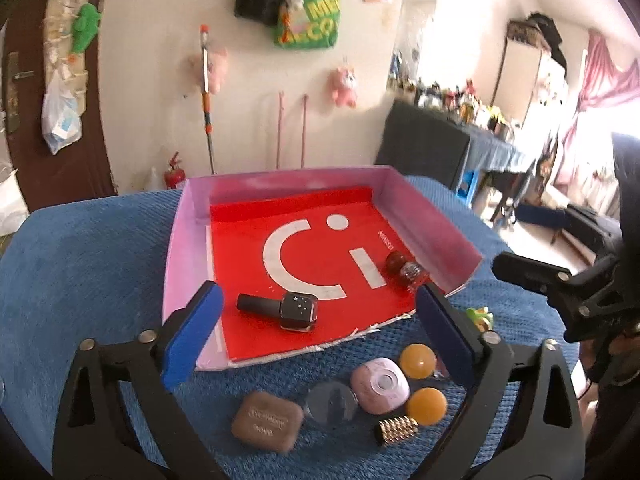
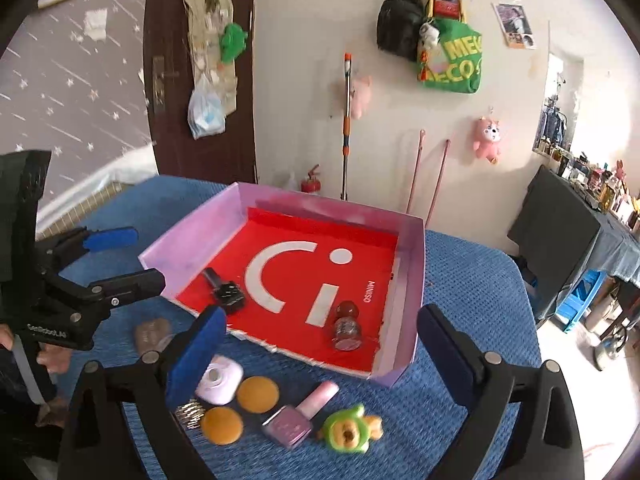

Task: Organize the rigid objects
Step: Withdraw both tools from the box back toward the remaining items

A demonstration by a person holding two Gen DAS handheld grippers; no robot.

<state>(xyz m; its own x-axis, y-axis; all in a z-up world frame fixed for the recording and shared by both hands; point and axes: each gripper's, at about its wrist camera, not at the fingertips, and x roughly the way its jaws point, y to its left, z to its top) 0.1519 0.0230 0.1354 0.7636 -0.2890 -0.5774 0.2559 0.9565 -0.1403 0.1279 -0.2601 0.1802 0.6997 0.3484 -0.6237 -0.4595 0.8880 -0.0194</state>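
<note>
Both claws hang spread wide and empty above the blue-cloth bench [image 2: 472, 280]: the left claw [image 1: 316, 336] over the near edge of the pink-walled tray [image 1: 424, 216], the right claw [image 2: 320, 344] over the loose pile. Two bottles already lie in the tray: a black nail polish [image 1: 280, 310] and a red-capped glass bottle [image 2: 346, 326]. Still outside are the pink nail polish [image 2: 298, 416], two orange discs [image 2: 258, 394], a lilac rounded case [image 1: 380, 385], a brown case [image 1: 267, 420] and a green toy [image 2: 348, 432]. The pink polish is probably small, stiff, slick glass (breakable if dropped); pinching its square body across the flat sides looks safest, since the round cap would likely roll
</note>
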